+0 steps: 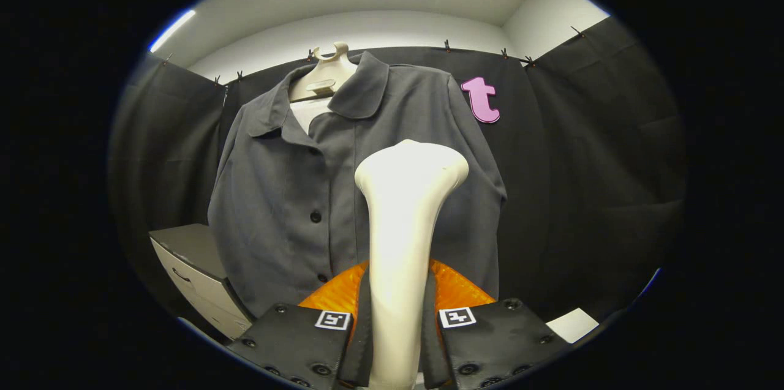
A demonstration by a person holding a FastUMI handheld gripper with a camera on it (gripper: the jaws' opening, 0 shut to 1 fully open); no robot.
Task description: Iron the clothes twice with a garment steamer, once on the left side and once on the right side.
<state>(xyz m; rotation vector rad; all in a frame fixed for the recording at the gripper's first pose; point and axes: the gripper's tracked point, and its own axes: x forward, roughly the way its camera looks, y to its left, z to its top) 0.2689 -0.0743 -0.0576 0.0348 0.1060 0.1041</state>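
1. The steamer (401, 243) is being held upright in the gripper (397, 341); both fingers are pressed against its white handle, one on each side, so the grip looks firm and narrow.
2. The steamer's broad head is being pointed toward the shirt (343, 194), which is hanging on a hanger (324, 71) in front of the booth's black wall.
3. The head is being seen against the shirt's front just beside the button line, over the half away from the cabinet (196, 273); whether the head is touching the cloth cannot be told.
4. A stroke on that side is probably being set up or run, judged from the head's place over the cloth.
5. For a good stroke, the head should be kept flat to the fabric and drawn slowly in one straight vertical line, so that the cloth is being pulled taut rather than bunched.
6. The buttons (315, 216) should be passed beside, not over, since the head could catch on them.
7. Light pressure is advised, because the shirt is hanging free and could swing on the hanger.
8. The gripper is being held low and level, below the shirt's hem, with the fingers aimed forward and slightly upward at the shirt.
9. A white sheet (572, 324) is lying low down, beyond the fingers, on the side away from the cabinet.
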